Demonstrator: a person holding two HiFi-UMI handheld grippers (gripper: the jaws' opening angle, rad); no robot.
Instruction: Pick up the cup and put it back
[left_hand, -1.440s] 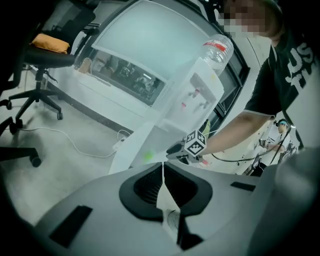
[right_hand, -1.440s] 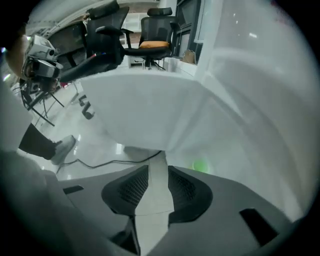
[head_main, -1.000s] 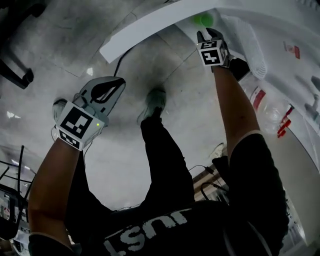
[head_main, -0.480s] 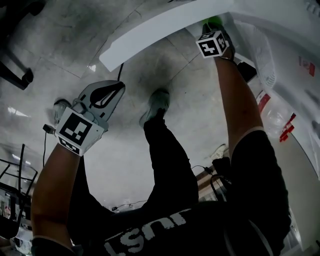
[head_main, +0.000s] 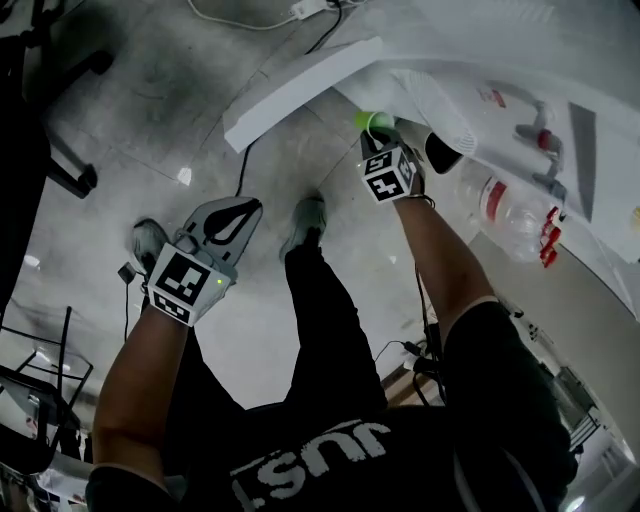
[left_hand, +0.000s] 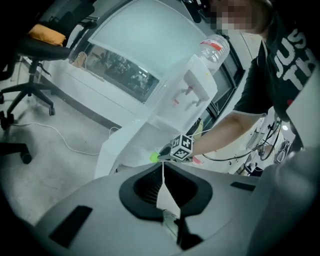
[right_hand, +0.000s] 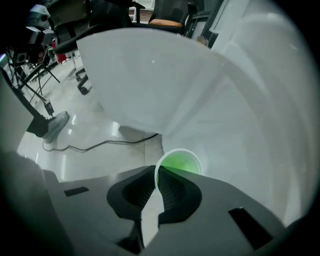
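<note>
Green cup (right_hand: 181, 163) held by its rim; shirt (head_main: 310, 465) reads "JUS".
Jaws of the right gripper (right_hand: 156, 172), just closing, pinch its wall; those of the left gripper (left_hand: 163, 167) meet, empty.

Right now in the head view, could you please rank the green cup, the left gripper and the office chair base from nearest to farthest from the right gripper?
1. green cup: at the tips of the right gripper, whose jaws have just been closing on its rim.
2. left gripper: lower left of it.
3. office chair base: far left of the view.
</note>
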